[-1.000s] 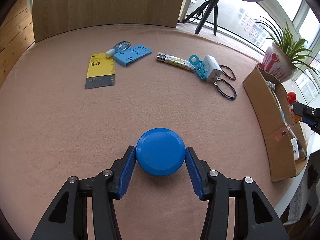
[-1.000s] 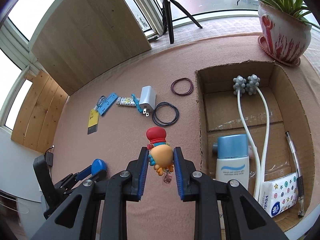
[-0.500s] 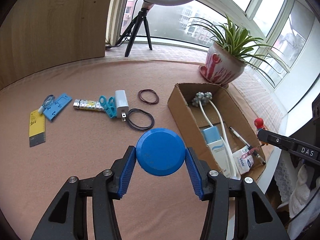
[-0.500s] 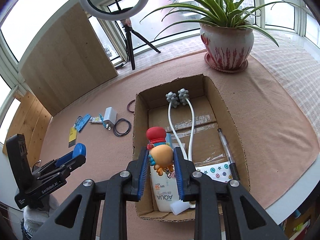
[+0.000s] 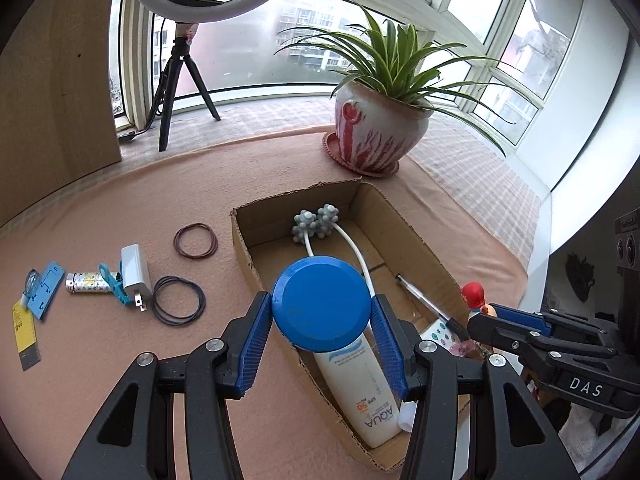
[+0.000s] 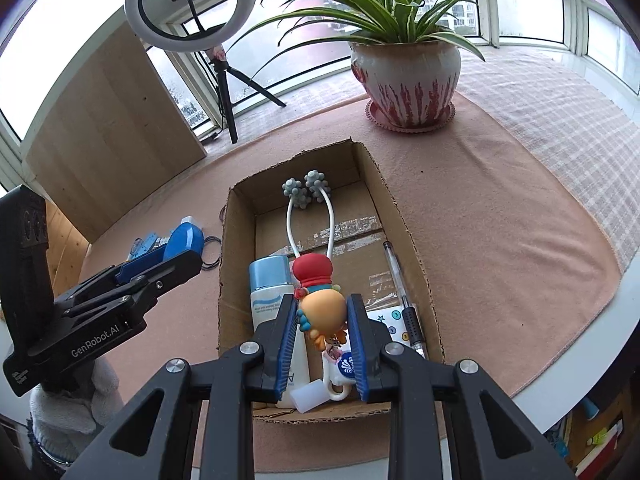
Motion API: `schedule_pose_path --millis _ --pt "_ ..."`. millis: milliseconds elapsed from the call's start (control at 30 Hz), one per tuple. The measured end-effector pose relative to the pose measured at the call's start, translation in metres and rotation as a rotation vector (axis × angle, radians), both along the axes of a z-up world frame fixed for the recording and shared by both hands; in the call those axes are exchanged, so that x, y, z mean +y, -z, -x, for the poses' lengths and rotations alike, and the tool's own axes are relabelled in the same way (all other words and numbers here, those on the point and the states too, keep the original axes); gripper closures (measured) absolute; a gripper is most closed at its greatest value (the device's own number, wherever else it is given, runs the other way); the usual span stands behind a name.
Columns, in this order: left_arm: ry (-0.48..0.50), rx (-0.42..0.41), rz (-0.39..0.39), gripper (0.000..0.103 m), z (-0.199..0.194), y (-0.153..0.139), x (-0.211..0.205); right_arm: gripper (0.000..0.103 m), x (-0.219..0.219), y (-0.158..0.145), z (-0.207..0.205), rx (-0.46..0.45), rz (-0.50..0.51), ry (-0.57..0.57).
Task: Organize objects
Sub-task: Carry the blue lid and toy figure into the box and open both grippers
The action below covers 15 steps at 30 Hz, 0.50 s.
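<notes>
While above cardboard box (image 6: pixel 408 240), left jaws pinch blue disc (image 5: pixel 321 304); right jaws pinch toy figure (image 6: pixel 320 300).

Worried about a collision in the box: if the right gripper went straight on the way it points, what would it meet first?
Probably the lotion bottle lying in the cardboard box, just beneath the toy figure held by the right gripper; depth is unclear.

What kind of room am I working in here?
Probably a home sunroom or enclosed balcony set up for filming: curved windows all around, a potted plant on the cloth-covered table, and a ring light on a tripod.
</notes>
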<state>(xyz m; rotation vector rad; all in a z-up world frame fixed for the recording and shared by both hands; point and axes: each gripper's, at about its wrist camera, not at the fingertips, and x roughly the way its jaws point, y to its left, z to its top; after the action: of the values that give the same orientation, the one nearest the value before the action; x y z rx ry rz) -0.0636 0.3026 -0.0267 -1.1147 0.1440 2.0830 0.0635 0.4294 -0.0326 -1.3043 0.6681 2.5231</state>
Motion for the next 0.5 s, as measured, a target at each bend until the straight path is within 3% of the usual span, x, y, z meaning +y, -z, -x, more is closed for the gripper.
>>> schedule_pose_path --millis 133,233,333,500 --pt "0.006 -0.007 -0.001 0.049 0.001 0.001 0.008 0.08 0.003 0.001 -0.001 -0.003 0.004 0.003" --pt "-0.002 -0.034 -0.009 0.035 0.006 0.005 0.007 0.08 0.003 0.001 0.0 0.001 0.008 -0.017" --pt "-0.016 -0.013 0.003 0.035 0.007 0.004 0.002 0.056 0.004 0.0 -0.001 0.005 -0.002 -0.001" --pt "-0.044 -0.011 0.004 0.035 0.009 0.003 -0.011 0.052 0.005 -0.004 0.0 0.025 -0.008 0.014"
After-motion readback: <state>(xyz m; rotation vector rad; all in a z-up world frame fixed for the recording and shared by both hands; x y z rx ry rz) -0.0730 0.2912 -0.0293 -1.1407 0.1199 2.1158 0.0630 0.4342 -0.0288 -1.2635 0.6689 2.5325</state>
